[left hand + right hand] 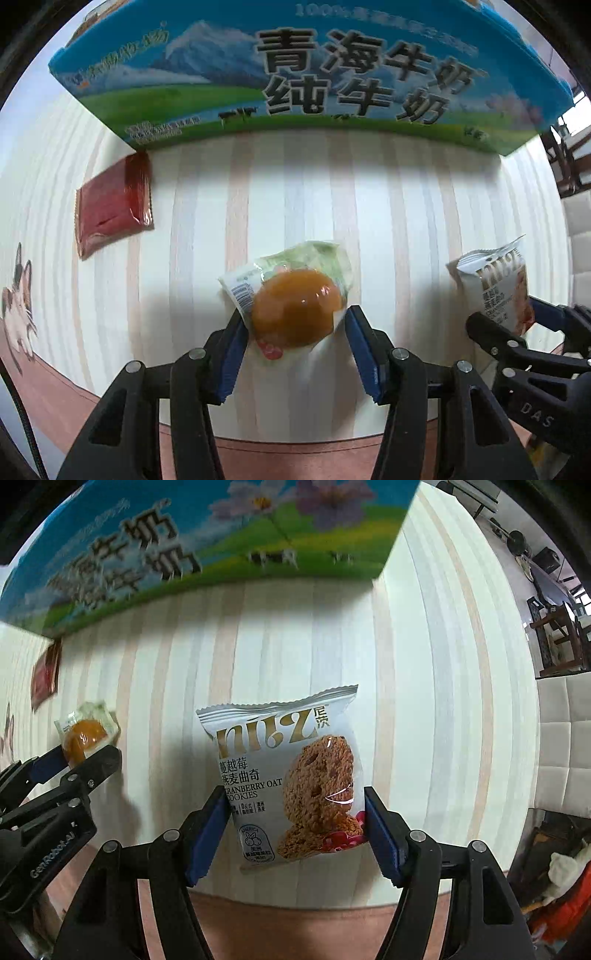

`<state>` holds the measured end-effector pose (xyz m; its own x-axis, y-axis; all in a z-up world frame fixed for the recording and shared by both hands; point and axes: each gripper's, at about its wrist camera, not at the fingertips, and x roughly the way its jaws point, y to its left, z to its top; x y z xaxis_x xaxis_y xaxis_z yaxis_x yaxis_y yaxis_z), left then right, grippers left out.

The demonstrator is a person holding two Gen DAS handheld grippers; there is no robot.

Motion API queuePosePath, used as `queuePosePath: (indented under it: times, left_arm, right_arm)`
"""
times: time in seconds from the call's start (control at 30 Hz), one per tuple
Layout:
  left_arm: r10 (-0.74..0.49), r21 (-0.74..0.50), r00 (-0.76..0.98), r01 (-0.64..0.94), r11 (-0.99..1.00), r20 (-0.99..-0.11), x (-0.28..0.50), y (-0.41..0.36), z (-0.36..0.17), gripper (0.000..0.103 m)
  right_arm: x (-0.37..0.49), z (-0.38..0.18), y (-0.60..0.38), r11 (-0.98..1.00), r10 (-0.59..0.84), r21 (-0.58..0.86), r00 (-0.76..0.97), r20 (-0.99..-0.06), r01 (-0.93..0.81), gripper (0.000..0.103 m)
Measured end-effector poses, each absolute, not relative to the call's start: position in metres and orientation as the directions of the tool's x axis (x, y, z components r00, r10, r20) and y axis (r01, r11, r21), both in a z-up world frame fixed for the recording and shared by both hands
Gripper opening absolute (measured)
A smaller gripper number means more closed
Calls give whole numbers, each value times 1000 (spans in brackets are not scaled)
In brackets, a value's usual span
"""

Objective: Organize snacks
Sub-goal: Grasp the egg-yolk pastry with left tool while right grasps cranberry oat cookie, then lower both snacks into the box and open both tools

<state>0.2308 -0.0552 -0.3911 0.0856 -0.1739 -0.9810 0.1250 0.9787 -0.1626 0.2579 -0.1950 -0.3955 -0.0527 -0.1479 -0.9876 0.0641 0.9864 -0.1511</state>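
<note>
Striped table (pixel 332 206), milk carton box (pixel 295 74) behind, red packet (pixel 110 206) aside; downward-pointing left gripper (pixel 295 328) clamps egg pouch (pixel 295 306), right gripper (pixel 295 812) grips cookie packet (pixel 288 775)

"青海牛奶 纯牛奶" on blue milk carton (pixel 303 74); "CRANBERRY OAT COOKIES" on cookie packet (pixel 288 775).

The striped table (pixel 369 206) is being viewed steeply downward, closely, from both wrists; the milk carton (pixel 229 535) is being shared.
</note>
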Motion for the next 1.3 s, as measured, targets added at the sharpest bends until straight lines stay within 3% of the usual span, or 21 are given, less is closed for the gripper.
queuePosePath:
  times: [0.4, 0.43, 0.47, 0.83, 1.03, 1.3]
  left_arm:
    - [-157, -145, 73, 149, 978, -985, 262, -76, -384, 50]
    - [-154, -141, 75, 150, 978, -985, 263, -78, -383, 50]
    - [-156, -143, 77, 149, 978, -985, 267, -77, -382, 42]
    - [-156, -141, 83, 166, 976, -984, 253, -94, -365, 41]
    - [-211, -200, 71, 139, 970, -975, 246, -82, -340, 41]
    - [-287, -275, 127, 107, 955, -949, 266, -53, -254, 41]
  right_arm:
    - [273, -394, -206, 982, -181, -183, -70, -981, 35, 75]
    - [273, -395, -203, 981, -192, -194, -68, -979, 25, 75]
    - [273, -396, -200, 981, -193, -194, -62, -979, 15, 74]
    - [245, -390, -182, 988, -151, -152, -42, -988, 24, 73]
    - [242, -354, -178, 996, -70, -70, -4, -998, 47, 73]
    - [267, -268, -185, 995, 51, 59, 93, -994, 80, 73]
